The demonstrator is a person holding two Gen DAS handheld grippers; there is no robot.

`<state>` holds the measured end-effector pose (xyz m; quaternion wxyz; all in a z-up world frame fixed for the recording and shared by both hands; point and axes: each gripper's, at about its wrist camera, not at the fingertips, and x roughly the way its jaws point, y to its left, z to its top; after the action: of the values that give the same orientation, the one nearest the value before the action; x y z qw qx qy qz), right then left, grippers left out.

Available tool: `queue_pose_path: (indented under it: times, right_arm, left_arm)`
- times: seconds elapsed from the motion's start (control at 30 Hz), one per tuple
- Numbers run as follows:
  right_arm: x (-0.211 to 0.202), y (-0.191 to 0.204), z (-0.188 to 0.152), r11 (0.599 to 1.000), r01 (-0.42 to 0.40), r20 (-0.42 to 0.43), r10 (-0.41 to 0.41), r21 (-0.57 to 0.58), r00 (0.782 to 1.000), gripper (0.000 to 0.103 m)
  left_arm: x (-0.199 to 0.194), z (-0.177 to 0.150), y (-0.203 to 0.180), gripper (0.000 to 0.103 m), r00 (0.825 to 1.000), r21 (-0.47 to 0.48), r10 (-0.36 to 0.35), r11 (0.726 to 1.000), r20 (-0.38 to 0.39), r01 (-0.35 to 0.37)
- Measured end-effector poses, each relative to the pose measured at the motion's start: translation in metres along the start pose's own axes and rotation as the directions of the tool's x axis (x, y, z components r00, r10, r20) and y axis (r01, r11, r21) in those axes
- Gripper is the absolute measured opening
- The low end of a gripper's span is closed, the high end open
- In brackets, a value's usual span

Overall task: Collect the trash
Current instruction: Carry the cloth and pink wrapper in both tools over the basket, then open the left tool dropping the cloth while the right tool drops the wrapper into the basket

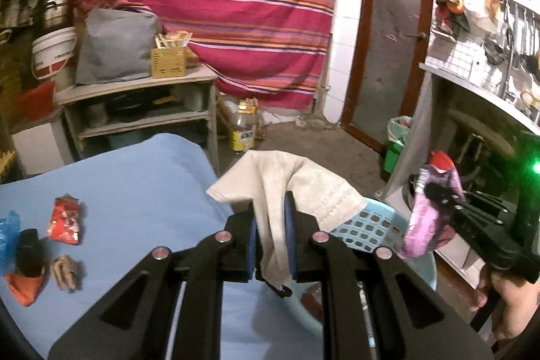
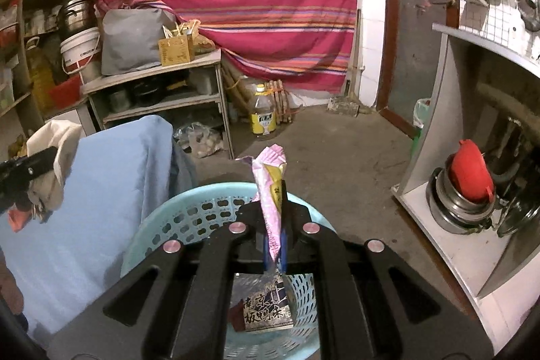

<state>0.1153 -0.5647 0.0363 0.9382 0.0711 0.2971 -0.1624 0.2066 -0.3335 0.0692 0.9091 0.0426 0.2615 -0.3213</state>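
Observation:
My left gripper (image 1: 271, 208) is shut on a beige face mask (image 1: 287, 188) and holds it over the near rim of a light blue plastic basket (image 1: 371, 226). My right gripper (image 2: 273, 191) is shut on a pink snack wrapper (image 2: 270, 184), held upright above the same basket (image 2: 189, 211); it also shows in the left wrist view (image 1: 425, 221). A dark printed packet (image 2: 266, 309) lies inside the basket. On the blue tablecloth (image 1: 135, 184) at left lie a red wrapper (image 1: 65, 220), a brown crumpled piece (image 1: 65, 272), an orange scrap (image 1: 23, 287) and a blue bag (image 1: 8, 235).
A wooden shelf unit (image 1: 141, 110) stands behind the table, with a grey bag (image 1: 114, 46) and a yellow box (image 1: 167, 63) on top. An oil bottle (image 2: 263, 117) stands on the concrete floor. A white cabinet (image 2: 449, 225) with metal pots is at right.

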Motion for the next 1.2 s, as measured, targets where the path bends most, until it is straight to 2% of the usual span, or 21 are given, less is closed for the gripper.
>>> queue_pose_path:
  times: [0.17, 0.2, 0.23, 0.27, 0.4, 0.47, 0.53, 0.57, 0.63, 0.67, 0.83, 1.07, 1.13, 1.2]
  right_arm:
    - [0.015, 0.004, -0.007, 1.000, -0.006, -0.047, 0.006, -0.004, 0.999, 0.013]
    - [0.018, 0.003, -0.009, 1.000, -0.017, -0.066, 0.017, 0.004, 0.998, 0.021]
    - [0.021, 0.003, -0.010, 1.000, -0.017, -0.078, 0.018, 0.007, 0.997, 0.033]
    - [0.021, 0.003, -0.011, 1.000, -0.016, -0.086, 0.017, 0.007, 0.996, 0.038]
    - [0.019, -0.001, -0.014, 1.000, -0.010, -0.093, 0.011, 0.021, 0.996, 0.041]
    - [0.016, -0.004, -0.015, 1.000, 0.001, -0.088, 0.001, 0.023, 0.996, 0.049]
    - [0.009, -0.006, -0.016, 0.999, 0.011, -0.070, -0.009, 0.033, 0.998, 0.062]
    - [0.007, -0.007, -0.016, 0.999, 0.019, -0.061, -0.017, 0.037, 0.998, 0.065]
    - [0.003, -0.012, -0.016, 0.999, 0.025, -0.047, -0.023, 0.047, 0.999, 0.085]
    - [0.001, -0.014, -0.016, 0.998, 0.023, -0.037, -0.021, 0.053, 0.999, 0.088]
    - [-0.005, -0.026, -0.017, 0.994, 0.061, -0.023, -0.059, 0.085, 0.998, 0.096]
    - [-0.014, -0.045, -0.016, 0.983, 0.071, 0.005, -0.073, 0.167, 0.997, 0.098]
    - [-0.015, -0.047, -0.016, 0.982, 0.071, 0.008, -0.073, 0.176, 0.997, 0.098]
    - [-0.015, -0.049, -0.016, 0.982, 0.077, 0.005, -0.079, 0.175, 0.997, 0.098]
  left_arm:
    - [0.013, -0.006, -0.010, 0.015, 0.999, -0.001, -0.016, 1.000, -0.029, 0.016]
    - [0.015, -0.006, -0.010, 0.015, 0.999, -0.002, -0.017, 1.000, -0.033, 0.017]
    - [0.016, -0.006, -0.012, 0.015, 0.999, -0.001, -0.018, 1.000, -0.036, 0.018]
    - [0.017, -0.006, -0.013, 0.015, 0.999, 0.000, -0.018, 1.000, -0.036, 0.018]
    - [0.018, -0.006, -0.016, 0.015, 0.999, -0.001, -0.024, 1.000, -0.040, 0.024]
    - [0.019, -0.007, -0.019, 0.015, 0.999, 0.002, -0.028, 1.000, -0.045, 0.028]
    - [0.020, -0.009, -0.024, 0.015, 0.998, 0.007, -0.033, 0.999, -0.048, 0.034]
    - [0.022, -0.010, -0.027, 0.015, 0.998, 0.009, -0.039, 0.999, -0.052, 0.039]
    - [0.026, -0.012, -0.031, 0.016, 0.997, 0.008, -0.050, 0.999, -0.063, 0.050]
    - [0.029, -0.013, -0.033, 0.016, 0.996, 0.007, -0.059, 0.998, -0.072, 0.059]
    - [0.045, -0.016, -0.043, 0.019, 0.989, 0.001, -0.092, 0.996, -0.116, 0.093]
    - [0.068, -0.019, -0.049, 0.030, 0.977, -0.012, -0.122, 0.993, -0.174, 0.121]
    - [0.072, -0.020, -0.053, 0.040, 0.974, 0.005, -0.125, 0.992, -0.190, 0.128]
    - [0.072, -0.021, -0.055, 0.063, 0.976, 0.010, -0.116, 0.993, -0.186, 0.120]
